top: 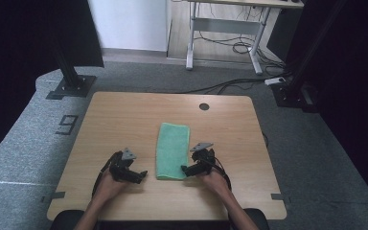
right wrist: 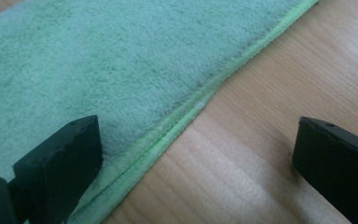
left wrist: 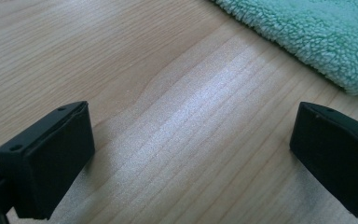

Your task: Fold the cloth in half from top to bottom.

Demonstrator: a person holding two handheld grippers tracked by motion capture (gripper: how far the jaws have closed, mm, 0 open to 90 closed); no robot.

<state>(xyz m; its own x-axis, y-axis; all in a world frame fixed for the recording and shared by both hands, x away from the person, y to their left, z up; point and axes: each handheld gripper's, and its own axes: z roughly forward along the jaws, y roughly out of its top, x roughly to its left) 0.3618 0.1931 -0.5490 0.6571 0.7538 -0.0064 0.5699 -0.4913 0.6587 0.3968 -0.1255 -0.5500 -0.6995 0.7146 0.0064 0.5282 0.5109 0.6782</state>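
- Left gripper (top: 143,174), jaws wide, sits on the table (top: 124,115) just left of the green towel (top: 172,149).
- Right gripper (top: 184,168), jaws wide, straddles the towel's near right edge.

The right gripper (right wrist: 193,158) has its two black jaws spread wide apart, low over the wooden table (right wrist: 279,93). One jaw sits above the green towel (right wrist: 98,65), the other above bare wood. The towel's stitched hem (a brighter yellow-green strip) runs diagonally between them from lower left to upper right. The cloth lies flat; whether the jaw touches it is hard to tell.
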